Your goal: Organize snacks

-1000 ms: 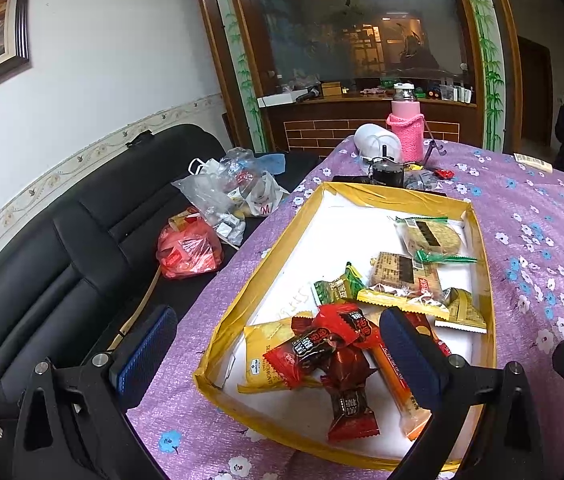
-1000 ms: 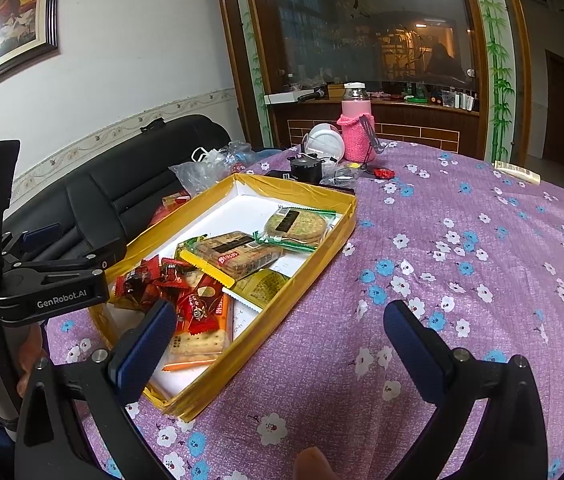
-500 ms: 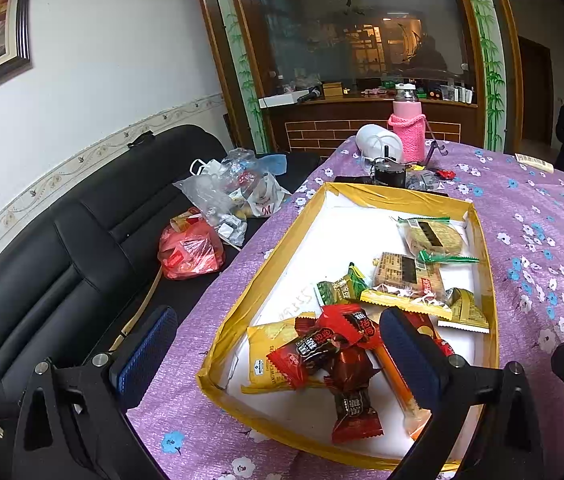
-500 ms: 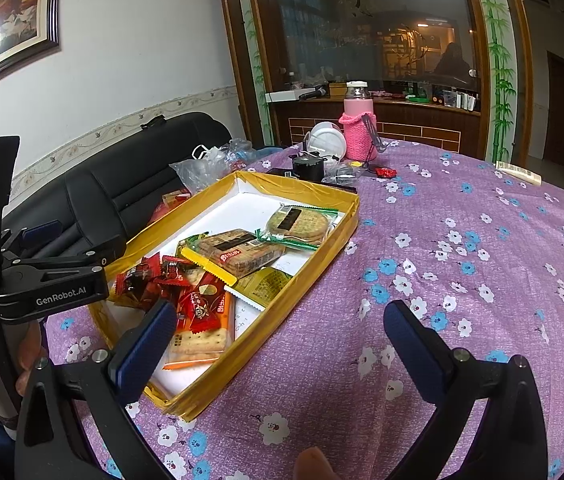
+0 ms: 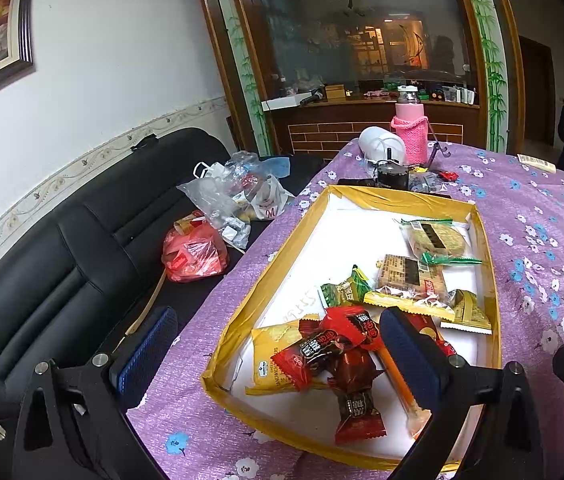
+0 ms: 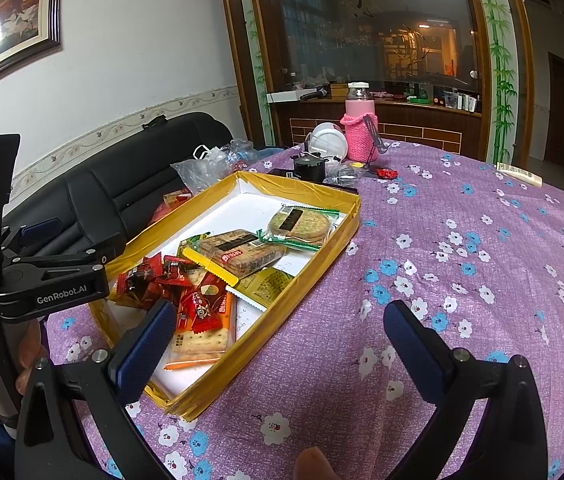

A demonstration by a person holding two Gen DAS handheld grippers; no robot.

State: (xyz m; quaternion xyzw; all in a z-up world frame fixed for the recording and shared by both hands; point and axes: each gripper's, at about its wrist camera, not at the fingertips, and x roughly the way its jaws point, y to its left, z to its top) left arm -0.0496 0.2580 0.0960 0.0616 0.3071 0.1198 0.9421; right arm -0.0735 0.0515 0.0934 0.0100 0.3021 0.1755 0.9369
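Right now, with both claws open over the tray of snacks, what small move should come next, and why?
Probably lower the left claw onto the red-wrapped candies piled at the near end of the yellow-rimmed cardboard tray. Both claws are open and empty; the left hangs right above that heap, while the right claw straddles the tray's near edge, mostly over bare purple flowered tablecloth.

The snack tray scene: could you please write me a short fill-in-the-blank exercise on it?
1. The snacks lie in a ____ tray.
2. The bottle wears a knitted ____ sleeve.
3. Both the left gripper and right gripper are ____.
4. The tablecloth is ____ with flowers.

Missing: yellow; pink; open; purple
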